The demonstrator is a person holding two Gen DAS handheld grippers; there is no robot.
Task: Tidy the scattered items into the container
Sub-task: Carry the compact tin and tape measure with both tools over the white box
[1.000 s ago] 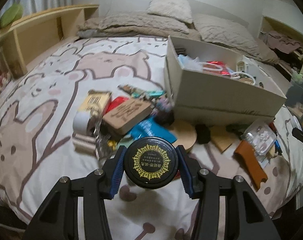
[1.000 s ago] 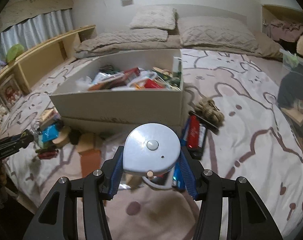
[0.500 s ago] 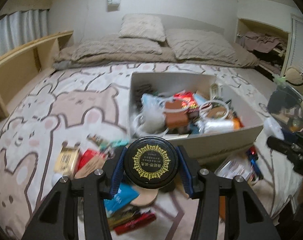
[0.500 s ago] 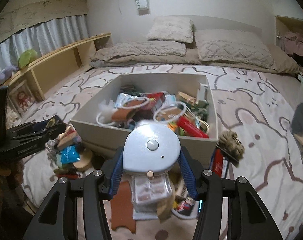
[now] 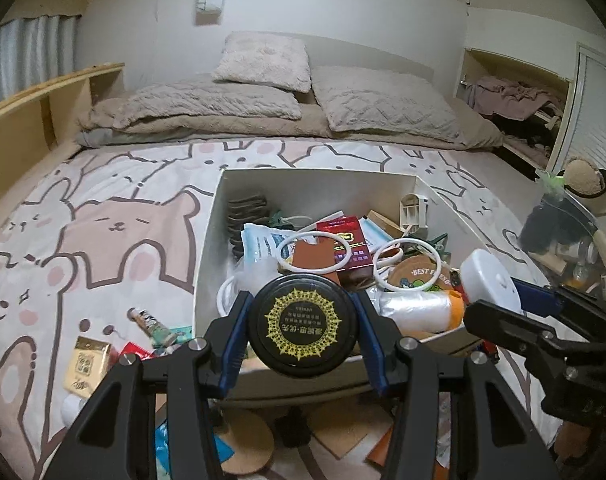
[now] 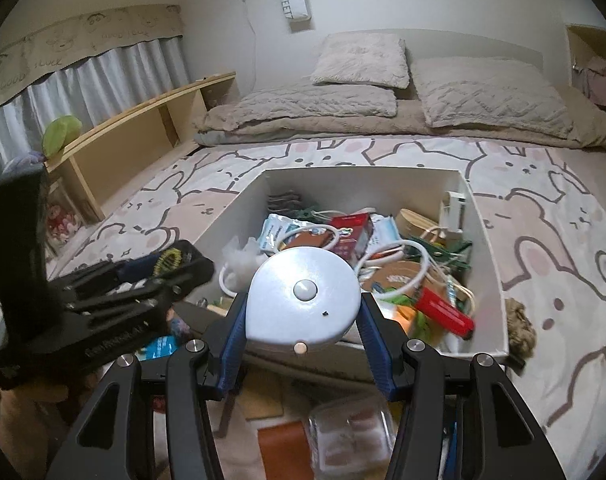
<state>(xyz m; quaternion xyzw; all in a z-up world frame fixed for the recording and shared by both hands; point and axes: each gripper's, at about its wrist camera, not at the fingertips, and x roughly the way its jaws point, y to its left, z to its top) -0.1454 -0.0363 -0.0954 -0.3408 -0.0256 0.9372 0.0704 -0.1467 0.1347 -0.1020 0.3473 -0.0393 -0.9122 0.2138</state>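
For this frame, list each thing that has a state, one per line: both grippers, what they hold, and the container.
left gripper: shut on black round tin
right gripper: shut on white tape measure
black round tin: held, lid on, at the near edge of the box
white tape measure: held, tape wound in, at the near edge of the box
white box: open-topped, partly filled

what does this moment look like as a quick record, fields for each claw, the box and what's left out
left claw: shut on a round black tin with a gold pattern
right claw: shut on a white tape measure
box: white, open, on the bed, already crowded with items
position: both claws at the box's near wall
left out: gold packet, tube, cork coaster, clear plastic case
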